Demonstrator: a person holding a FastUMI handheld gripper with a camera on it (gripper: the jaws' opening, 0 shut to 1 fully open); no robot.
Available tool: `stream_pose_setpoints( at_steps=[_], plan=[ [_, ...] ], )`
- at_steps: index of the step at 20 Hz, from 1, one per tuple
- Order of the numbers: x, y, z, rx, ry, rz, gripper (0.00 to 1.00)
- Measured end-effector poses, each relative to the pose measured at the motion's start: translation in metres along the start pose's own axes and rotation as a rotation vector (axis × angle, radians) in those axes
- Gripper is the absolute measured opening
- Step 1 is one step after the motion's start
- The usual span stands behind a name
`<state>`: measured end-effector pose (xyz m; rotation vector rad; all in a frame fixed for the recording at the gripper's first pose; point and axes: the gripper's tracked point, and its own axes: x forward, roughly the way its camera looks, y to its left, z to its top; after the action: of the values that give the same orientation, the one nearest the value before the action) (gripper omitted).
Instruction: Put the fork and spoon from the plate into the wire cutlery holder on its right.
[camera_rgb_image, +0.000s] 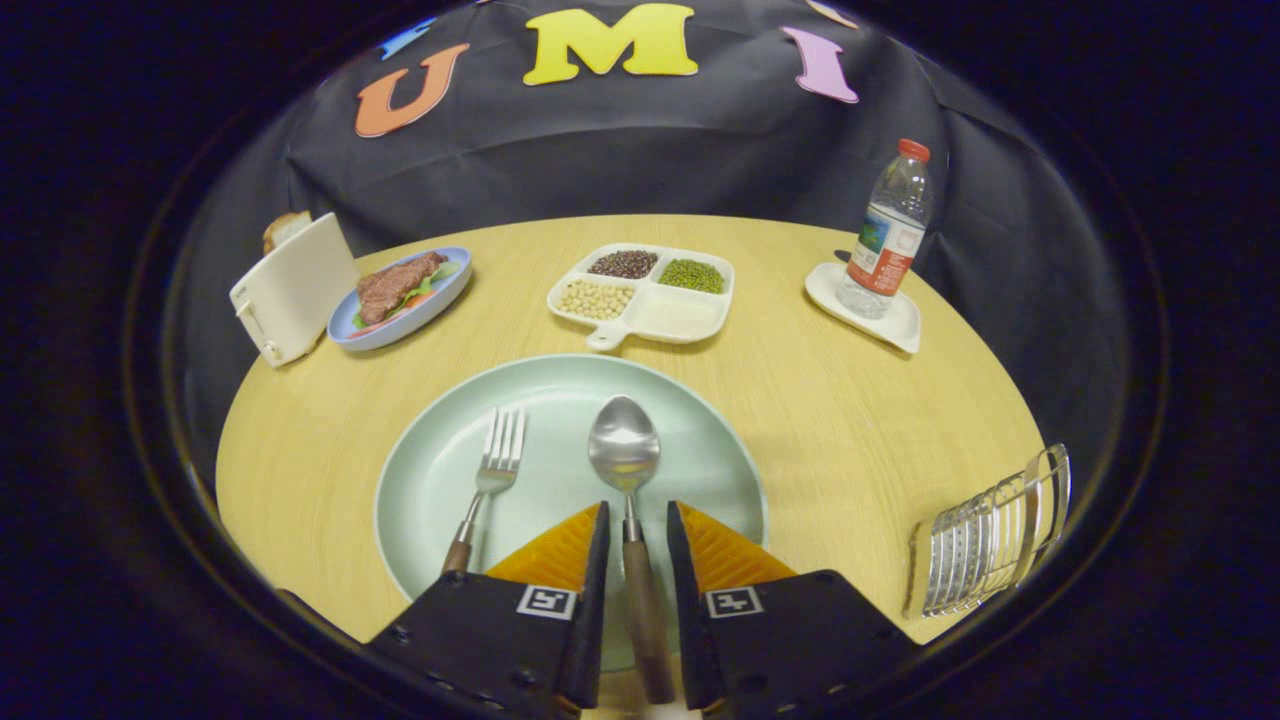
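A pale green plate (430, 480) lies on the round wooden table just ahead of my fingers. On it rest a fork (490, 470) and a spoon (625, 450), both steel with brown wooden handles, side by side with their heads pointing away. My gripper (637, 520) is open, its fingers straddling the spoon's handle with a gap on each side. The fork lies just left of the left finger. The wire cutlery holder (990, 540) stands on the table to the right of the plate, near the table's edge.
Beyond the plate sits a white divided tray (680, 318) of beans. Far left stand a white toaster (292, 288) and a blue plate with meat (402, 295). Far right, a water bottle (888, 235) stands on a white coaster (900, 325).
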<state>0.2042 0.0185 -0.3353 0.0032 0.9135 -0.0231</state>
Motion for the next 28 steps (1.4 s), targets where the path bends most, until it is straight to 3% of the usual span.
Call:
stream_pose_setpoints(
  at_steps=[3,5,6,19,28],
  plan=[
    [0.003,0.003,-0.002,-0.002,0.009,0.003,0.11],
    [0.0,0.003,-0.001,-0.017,0.013,-0.009,0.09],
    [-0.004,0.005,-0.001,-0.022,0.013,-0.01,0.01],
    [-0.069,-0.007,0.005,0.033,-0.034,0.026,0.01],
    [-0.129,-0.056,0.025,0.068,-0.124,0.02,0.01]
  ],
)
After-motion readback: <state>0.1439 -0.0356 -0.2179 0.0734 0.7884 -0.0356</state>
